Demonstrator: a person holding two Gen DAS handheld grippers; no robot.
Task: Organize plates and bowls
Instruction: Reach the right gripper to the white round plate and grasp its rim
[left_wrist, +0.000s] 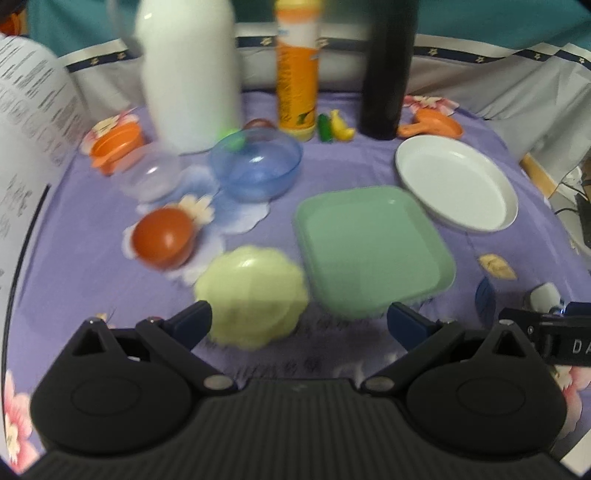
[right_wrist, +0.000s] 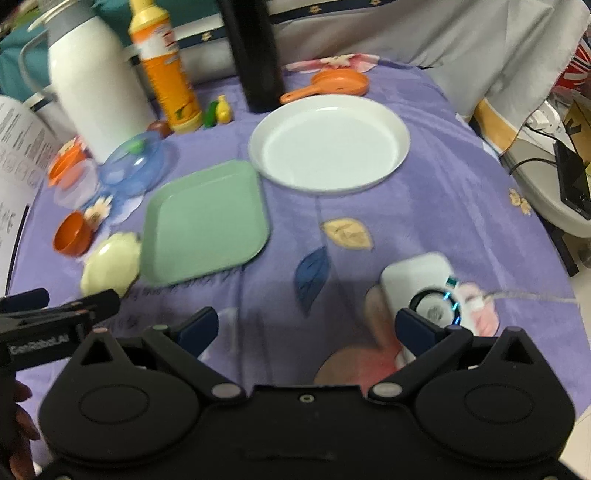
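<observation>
Left hand-held gripper (left_wrist: 299, 319) spread wide, empty, hovering at the near edge of the tabletop (right_wrist: 424, 206), just short of the pale yellow bowl (left_wrist: 253, 295). Right hand-held gripper (right_wrist: 306, 326) also wide, empty. Nothing stacked yet, judging by the layout: green square plate (left_wrist: 373, 251) mid-tabletop, white round plate (left_wrist: 456, 181) behind it, orange bowl (left_wrist: 164, 236), blue bowl (left_wrist: 256, 166), clear bowl (left_wrist: 153, 173) scattered toward the left edge. All sorting remains.

Counts:
- plates, 2: square green plastic plate (left_wrist: 373, 251), round white plastic plate (left_wrist: 456, 181)
- bowls, 4: blue translucent (left_wrist: 256, 164), clear (left_wrist: 151, 173), brown-orange (left_wrist: 164, 236), pale yellow scalloped (left_wrist: 253, 295)
- bottles, 3: white thermos (left_wrist: 188, 70), orange bottle (left_wrist: 297, 66), black flask (left_wrist: 388, 66)
</observation>
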